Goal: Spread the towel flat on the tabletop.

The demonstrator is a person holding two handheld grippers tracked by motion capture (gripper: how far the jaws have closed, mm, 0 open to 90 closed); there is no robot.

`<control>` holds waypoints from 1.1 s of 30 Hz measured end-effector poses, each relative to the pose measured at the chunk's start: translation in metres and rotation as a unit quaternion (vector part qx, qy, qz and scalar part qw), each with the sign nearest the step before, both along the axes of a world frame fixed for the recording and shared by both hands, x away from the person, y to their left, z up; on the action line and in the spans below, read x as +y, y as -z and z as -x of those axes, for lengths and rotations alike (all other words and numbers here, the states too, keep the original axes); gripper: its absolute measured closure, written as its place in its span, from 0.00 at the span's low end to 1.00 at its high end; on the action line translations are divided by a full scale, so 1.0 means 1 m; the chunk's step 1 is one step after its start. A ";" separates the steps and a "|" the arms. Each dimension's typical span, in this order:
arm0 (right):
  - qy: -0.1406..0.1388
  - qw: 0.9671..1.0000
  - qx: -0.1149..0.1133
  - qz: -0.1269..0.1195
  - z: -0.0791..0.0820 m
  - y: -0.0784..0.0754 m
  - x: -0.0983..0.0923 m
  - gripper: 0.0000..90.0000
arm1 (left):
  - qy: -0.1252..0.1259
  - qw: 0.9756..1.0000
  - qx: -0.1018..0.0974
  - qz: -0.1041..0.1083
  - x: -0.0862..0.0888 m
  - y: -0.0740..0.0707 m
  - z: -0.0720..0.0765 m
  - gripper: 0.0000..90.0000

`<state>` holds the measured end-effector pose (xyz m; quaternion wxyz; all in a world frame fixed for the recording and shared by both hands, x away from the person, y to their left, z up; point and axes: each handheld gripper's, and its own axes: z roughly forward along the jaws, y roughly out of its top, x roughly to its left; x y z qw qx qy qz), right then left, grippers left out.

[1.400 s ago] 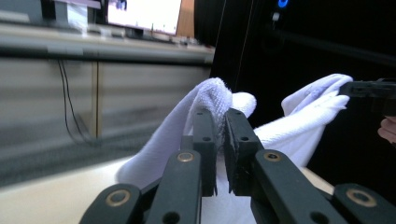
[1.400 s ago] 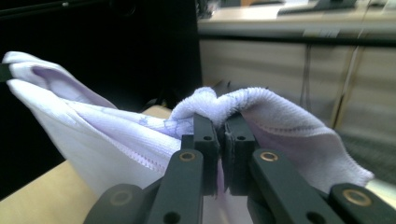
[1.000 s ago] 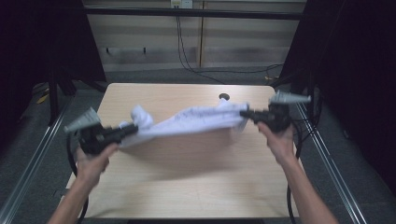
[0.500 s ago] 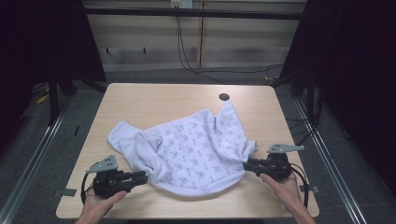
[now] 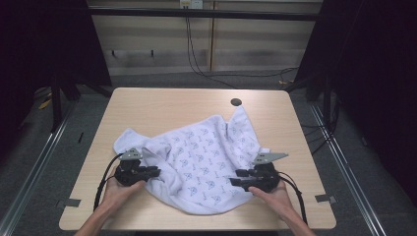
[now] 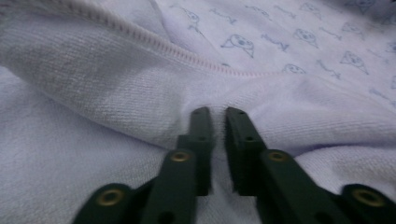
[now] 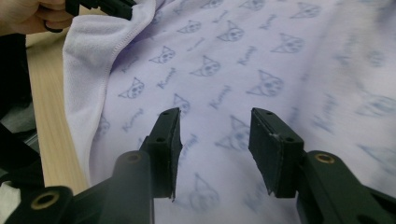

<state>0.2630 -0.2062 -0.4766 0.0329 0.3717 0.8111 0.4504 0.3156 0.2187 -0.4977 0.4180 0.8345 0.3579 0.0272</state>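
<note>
Hand-held grippers low at the near edge of a spread towel

Left hand-held gripper had its jaws nearly together, just closing against a thick hem fold, though whether cloth sat between them was hard to tell. Right hand-held gripper had just been opening, jaws spread with nothing clamped, apparently to let go. Beyond both, the printed towel lay rumpled across the bench, likely laid out for flattening.

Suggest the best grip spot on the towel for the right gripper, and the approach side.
Take the towel by its hemmed edge nearest the right gripper, probably coming in level from the table's right side. The cloth lies flat under the open jaws, so only the thin edge gives them something to close on.
</note>
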 end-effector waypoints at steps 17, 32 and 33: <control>-0.030 0.997 0.000 0.065 0.005 0.025 0.025 0.53 | 0.070 0.997 0.032 0.009 -0.049 0.001 0.038 0.95; 0.058 0.992 -0.022 0.110 -0.037 0.025 -0.013 1.00 | 0.112 0.992 0.054 0.018 -0.064 0.001 0.055 0.82; 0.058 0.992 -0.022 0.110 -0.037 0.025 -0.013 1.00 | 0.112 0.992 0.054 0.018 -0.064 0.001 0.055 0.81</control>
